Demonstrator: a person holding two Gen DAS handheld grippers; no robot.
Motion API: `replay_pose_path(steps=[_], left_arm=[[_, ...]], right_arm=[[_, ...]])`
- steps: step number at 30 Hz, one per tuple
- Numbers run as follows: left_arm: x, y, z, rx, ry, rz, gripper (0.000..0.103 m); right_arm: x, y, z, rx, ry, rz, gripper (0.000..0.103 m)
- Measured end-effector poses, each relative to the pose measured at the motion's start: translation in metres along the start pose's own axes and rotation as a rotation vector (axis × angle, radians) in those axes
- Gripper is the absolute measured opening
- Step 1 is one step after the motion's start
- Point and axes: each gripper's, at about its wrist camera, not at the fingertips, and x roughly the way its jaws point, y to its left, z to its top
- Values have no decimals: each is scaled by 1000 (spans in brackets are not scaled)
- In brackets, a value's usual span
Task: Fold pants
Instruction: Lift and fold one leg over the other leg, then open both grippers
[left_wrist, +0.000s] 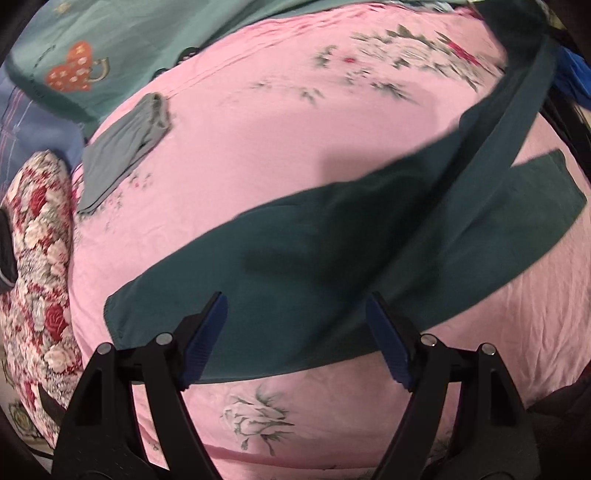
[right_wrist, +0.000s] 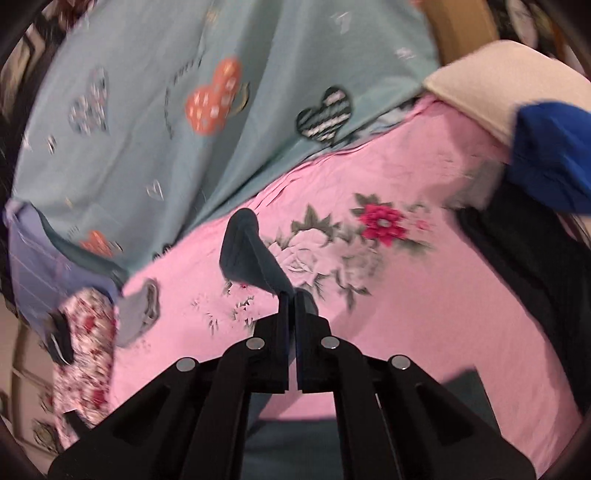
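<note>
left gripper (left_wrist: 295, 332) jaws wide apart, nothing between, over the dark teal soft cloth pants (left_wrist: 295, 251) | pants lie across wrinkled pink floral bedsheet (left_wrist: 258, 155) (one leg lifted far right) | right gripper (right_wrist: 292, 295) clamped on teal pant cloth | grey folded garment (left_wrist: 122, 147) far left
</note>
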Motion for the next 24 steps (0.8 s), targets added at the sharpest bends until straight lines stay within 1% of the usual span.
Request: replay_pose_path(steps=[1,2,4,6,7,8,9,10,11,12,13,15,17,19,21,22,23,24], left_arm=[[3,-7,-2,22,8,-7,79],[5,-11,-4,36,15,-12,79],[9,-23,-7,70,32,-23,79],[10,-32,-9,101,41,-31,79],[10,-35,-10,113,41,-32,79],[9,-37,-11,127,38,-32,79],[8,-39,-11,134,37,-27,80],[8,-39,-12,135,39,-18,81],[10,-39,-12,132,43,-13,81],[11,-38,-12,127,51,-8,81],[13,-37,-14,122,63,1,82],[15,-35,-15,111,75,19,82],[13,-32,-17,99,81,24,82],[11,-31,-20,90,86,35,82],[9,-29,-24,76,92,50,82],[9,-27,-26,62,97,55,82],[9,-25,-28,51,101,59,82],[8,-23,-29,39,105,64,82]], right_arm=[[-11,-11,-8,27,-12,2,2],[-29,-32,-28,83,-27,-11,2],[-41,-69,-62,170,-17,-60,3],[-35,-115,-109,311,86,-139,7],[-33,-137,-131,381,139,-188,7],[-34,-152,-146,423,167,-215,7],[-39,-160,-155,447,162,-228,8],[-45,-164,-157,458,143,-226,14],[-50,-165,-156,456,119,-219,18],[-55,-162,-151,438,99,-222,27],[-58,-158,-145,413,81,-236,29],[-54,-148,-130,326,52,-262,29],[-38,-140,-112,223,55,-276,29],[-19,-139,-98,126,91,-286,29],[10,-141,-87,32,167,-316,29],[21,-141,-86,-5,206,-317,24],[35,-141,-85,-51,252,-330,16],[39,-141,-87,-89,270,-347,10]])
